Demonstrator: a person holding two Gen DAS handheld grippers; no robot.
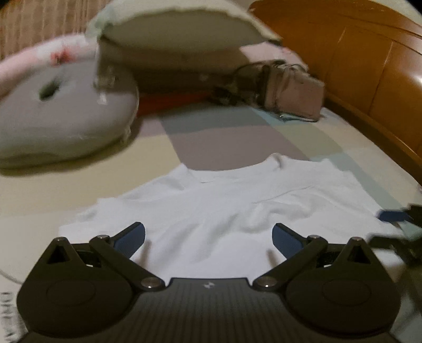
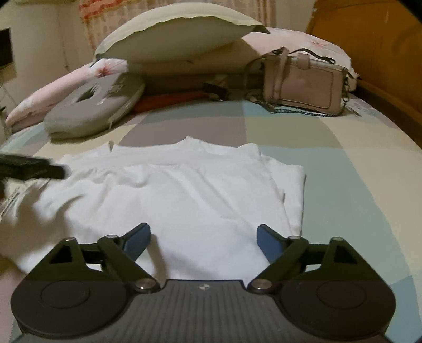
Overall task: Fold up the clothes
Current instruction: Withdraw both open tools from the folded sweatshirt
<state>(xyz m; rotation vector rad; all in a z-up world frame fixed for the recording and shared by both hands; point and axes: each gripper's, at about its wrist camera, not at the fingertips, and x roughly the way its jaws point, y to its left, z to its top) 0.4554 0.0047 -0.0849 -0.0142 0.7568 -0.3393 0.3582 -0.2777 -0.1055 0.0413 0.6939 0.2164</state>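
Garment: white T-shirt [image 2: 168,190], mid-frame on bed [image 2: 343,168]; right side lies folded in.
Handling: judged light, limp; pinch an edge.
Left claw [image 1: 208,237]: wide open, empty.
Right claw [image 2: 203,238]: wide open, empty.

A bed is being covered by a patchwork sheet [image 2: 329,147] of grey, cream and pale blue blocks. It is being bordered on the right by a curved wooden headboard [image 1: 369,60]. Pillows [image 2: 174,39] are being stacked at the far side (a pink handbag [image 2: 303,87] beside them), and a striped curtain [image 2: 105,10] is being lit dimly behind.
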